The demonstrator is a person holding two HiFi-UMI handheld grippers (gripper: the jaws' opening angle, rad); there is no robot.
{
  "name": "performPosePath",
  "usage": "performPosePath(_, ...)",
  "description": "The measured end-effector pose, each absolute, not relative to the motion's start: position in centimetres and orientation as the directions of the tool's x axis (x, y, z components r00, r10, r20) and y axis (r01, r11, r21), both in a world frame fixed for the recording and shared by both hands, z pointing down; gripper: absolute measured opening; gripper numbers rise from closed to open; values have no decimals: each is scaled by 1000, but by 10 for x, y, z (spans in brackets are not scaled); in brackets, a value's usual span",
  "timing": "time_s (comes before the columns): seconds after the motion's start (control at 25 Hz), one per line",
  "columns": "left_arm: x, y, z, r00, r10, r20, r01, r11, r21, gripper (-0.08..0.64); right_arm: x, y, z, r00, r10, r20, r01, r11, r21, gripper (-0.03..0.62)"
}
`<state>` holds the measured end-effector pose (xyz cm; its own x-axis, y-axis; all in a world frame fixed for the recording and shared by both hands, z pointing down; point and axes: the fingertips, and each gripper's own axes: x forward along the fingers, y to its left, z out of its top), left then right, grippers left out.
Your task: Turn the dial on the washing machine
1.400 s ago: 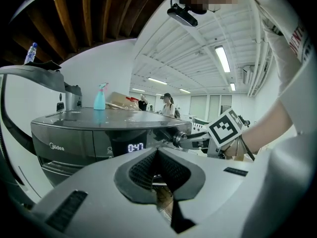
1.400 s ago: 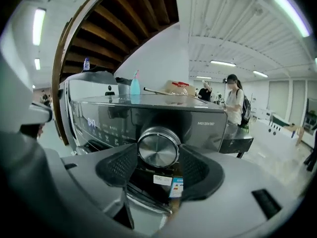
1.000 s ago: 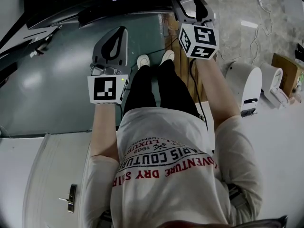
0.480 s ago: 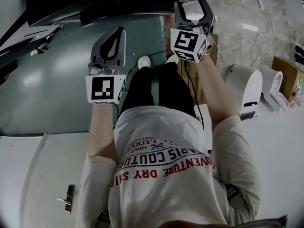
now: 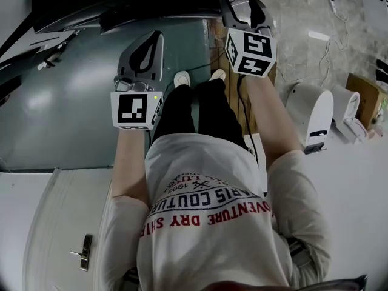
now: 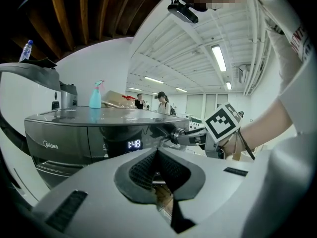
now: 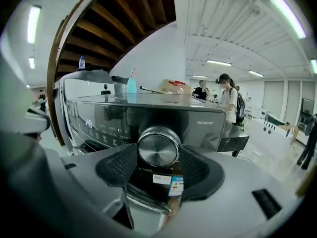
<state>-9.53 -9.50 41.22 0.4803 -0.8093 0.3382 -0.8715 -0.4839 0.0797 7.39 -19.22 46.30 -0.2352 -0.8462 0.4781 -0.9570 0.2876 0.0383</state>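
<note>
Your right claw (image 7: 158, 156) was spread wide, and its two dark pads (image 7: 118, 165) sat against both sides of the round silver dial (image 7: 158, 147), pinching it. The dial was in the middle of the right gripper view, on the front of the dark washing machine (image 7: 99, 118), near the machine's right end. Your left claw (image 6: 157, 151) was pressed together at the tips with nothing in it, and it hung in front of the machine without touching it. In the head view the dial was hidden under your right claw at the top of the frame, and most of the machine was cut off by the top edge. The lower part of both gripper views was filled by the pale claw bodies, so the bottom of the machine could not be seen. On the left of the left gripper view the machine's front said "Midea" (image 6: 51, 145), and a small lit screen (image 6: 133, 144) in the middle showed 1:48. Small white print (image 7: 205, 123) above and to the right of the dial was too tiny to read for sure. Two little stickers (image 7: 168, 183) sat under the dial, and their words were too small as well. Your shirt (image 5: 206, 217) had upside-down words, with "COUTURE" and "DRY" readable. A blue spray bottle (image 7: 131, 86) stood on top of the machine.
</note>
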Motion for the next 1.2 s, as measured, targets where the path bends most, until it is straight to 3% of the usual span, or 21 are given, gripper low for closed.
performPosePath(0.28, -95, -96, 409, 478, -812, 335, -872, -484, 73, 17, 75, -193, 464, -285, -833, 475, -953, 299, -48, 282)
performPosePath(0.6, -99, -92, 411, 472, -815, 337, -876, -475, 79, 17, 60, -185, 447, -226, -908, 352, -849, 361, 386, 293)
performPosePath(1.0, -111, -91, 412, 441, -827, 348, -894, -440, 88, 17, 65, -189, 461, -190, -901, 390, -749, 390, 536, 281)
performPosePath(1.2, -111, -91, 411, 446, -829, 337, -891, -447, 78, 17, 64, -190, 462, -198, -880, 432, -805, 397, 440, 276)
